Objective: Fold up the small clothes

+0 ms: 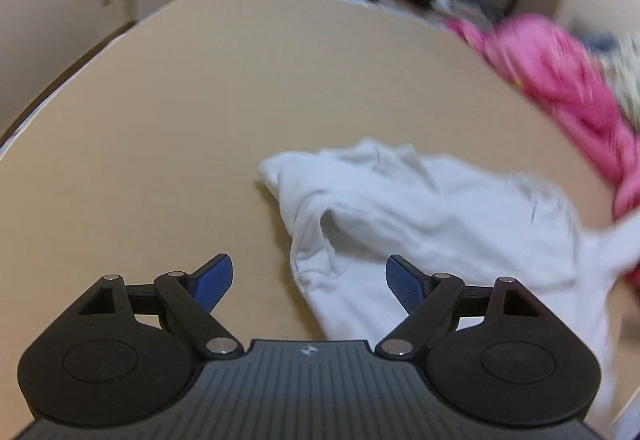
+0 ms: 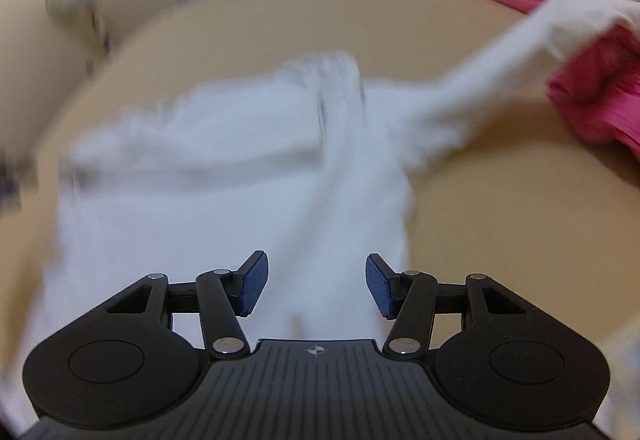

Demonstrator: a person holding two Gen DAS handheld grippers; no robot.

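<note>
A white garment [image 1: 420,216] lies rumpled on the tan table [image 1: 200,112], soft and matte like thin knit cotton. Its left end is bunched into a rounded hump, a fold gapes open near the middle, and one long sleeve trails off to the right toward a heap of pink cloth [image 1: 560,80]. The tabletop is smooth and plain with a pale edge.

The left gripper [image 1: 309,282] hangs over the garment's left edge, its ribbed blue pads spread wide with nothing clamped between them. Its black linkage arms look hard and matte.

From the right wrist view, the right gripper [image 2: 316,286] sits above the garment's blurred body, jaws about half apart and gripping nothing. The pink cloth is crinkled, slightly glossy.
</note>
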